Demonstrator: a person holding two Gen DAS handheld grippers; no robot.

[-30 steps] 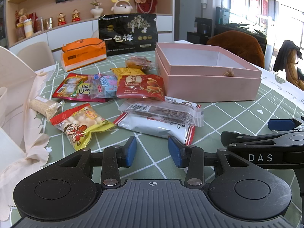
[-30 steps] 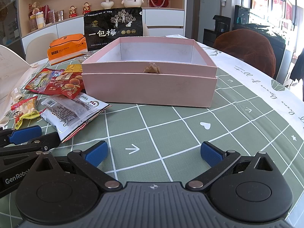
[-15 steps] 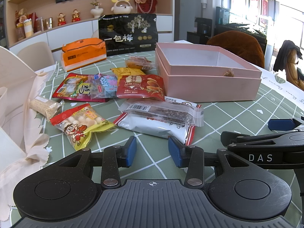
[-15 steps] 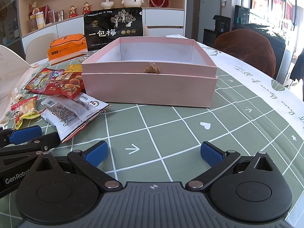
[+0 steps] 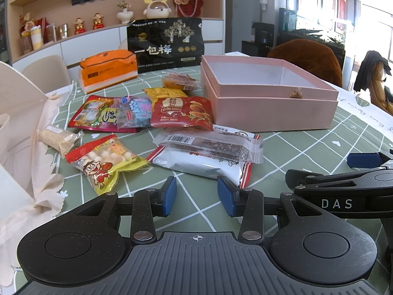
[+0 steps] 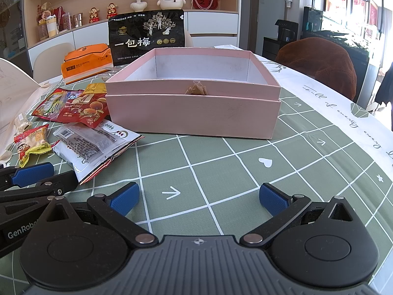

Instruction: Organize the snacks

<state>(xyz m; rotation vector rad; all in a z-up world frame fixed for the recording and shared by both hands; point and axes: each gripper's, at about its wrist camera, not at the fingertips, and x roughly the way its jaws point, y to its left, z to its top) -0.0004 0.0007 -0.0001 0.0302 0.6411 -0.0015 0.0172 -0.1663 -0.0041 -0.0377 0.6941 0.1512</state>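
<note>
Nothing has moved since the earlier frames: both our grippers hover, empty. Our left gripper [image 5: 196, 194], jaws partly apart, sits nearest the white snack packet [image 5: 206, 154], lying crosswise just beyond; our right gripper [image 6: 199, 199], spread wide, faces the pink box [image 6: 194, 113]

Orange tissue pack [image 5: 108, 70] at table's far edge, brown chair [image 6: 321, 65] behind, figurines [image 6: 102, 12] on shelf

The red quail-egg packet [image 5: 183, 113] is overlapping the yellow packet [image 5: 164, 93], perhaps hiding most of its label.
</note>
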